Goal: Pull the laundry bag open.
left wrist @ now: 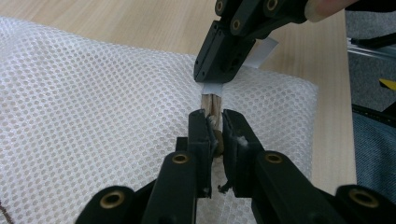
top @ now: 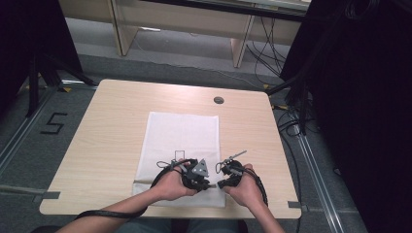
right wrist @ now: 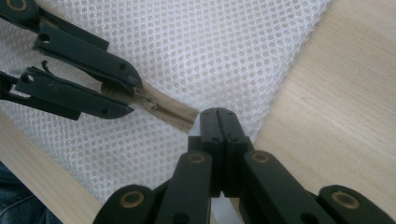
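- The mesh bag (top: 182, 141) lies flat on the table (top: 107, 131), its zipper (right wrist: 170, 109) along the near edge, just in front of the person.
- The left gripper (left wrist: 214, 128) is clamped on the zipper pull (right wrist: 148, 100); its jaws stand slightly apart around it.
- The right gripper (right wrist: 218, 114) is pressed together on the bag's white tab (left wrist: 261, 51) at the zipper's right end.
- The bag looks light, soft and floppy, so it will likely bunch unless the tab end stays pinned.
- The small pull is the place to grip, though it may slip.
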A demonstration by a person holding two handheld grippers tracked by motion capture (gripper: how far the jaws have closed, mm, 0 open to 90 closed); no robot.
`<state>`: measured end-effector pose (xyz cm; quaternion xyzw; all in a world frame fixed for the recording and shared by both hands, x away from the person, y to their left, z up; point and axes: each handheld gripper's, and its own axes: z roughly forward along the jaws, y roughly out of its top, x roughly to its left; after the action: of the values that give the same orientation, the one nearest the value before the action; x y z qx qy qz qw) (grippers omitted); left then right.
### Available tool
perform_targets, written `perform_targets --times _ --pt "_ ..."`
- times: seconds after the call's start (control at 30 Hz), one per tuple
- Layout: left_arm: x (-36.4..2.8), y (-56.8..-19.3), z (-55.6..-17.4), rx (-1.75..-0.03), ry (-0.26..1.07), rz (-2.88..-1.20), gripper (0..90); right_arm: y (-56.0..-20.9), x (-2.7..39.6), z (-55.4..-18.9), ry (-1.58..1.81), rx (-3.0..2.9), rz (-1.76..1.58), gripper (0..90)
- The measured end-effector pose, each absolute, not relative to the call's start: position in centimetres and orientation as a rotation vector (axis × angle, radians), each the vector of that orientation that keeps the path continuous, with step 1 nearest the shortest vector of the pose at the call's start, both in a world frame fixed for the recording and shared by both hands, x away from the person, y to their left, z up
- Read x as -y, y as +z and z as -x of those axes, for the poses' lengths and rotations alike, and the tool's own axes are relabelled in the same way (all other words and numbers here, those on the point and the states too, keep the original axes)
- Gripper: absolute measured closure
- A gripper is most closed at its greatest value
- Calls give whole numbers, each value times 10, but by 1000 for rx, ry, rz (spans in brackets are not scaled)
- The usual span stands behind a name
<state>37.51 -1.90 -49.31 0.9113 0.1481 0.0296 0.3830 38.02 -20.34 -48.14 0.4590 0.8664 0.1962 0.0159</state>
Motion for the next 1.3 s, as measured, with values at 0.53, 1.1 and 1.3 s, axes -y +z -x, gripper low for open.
perform_targets --times 0.53,1.1,1.3 --pt "13 -490 -376 -358 85 -2327 818 -481 203 -380 611 -2691 -1431 900" --pt "7 -487 -375 -372 80 -2327 818 -480 202 -379 590 -2687 -1458 900" --pt "5 -487 -374 -363 83 -2326 818 -481 203 -380 611 -2695 -1410 900"
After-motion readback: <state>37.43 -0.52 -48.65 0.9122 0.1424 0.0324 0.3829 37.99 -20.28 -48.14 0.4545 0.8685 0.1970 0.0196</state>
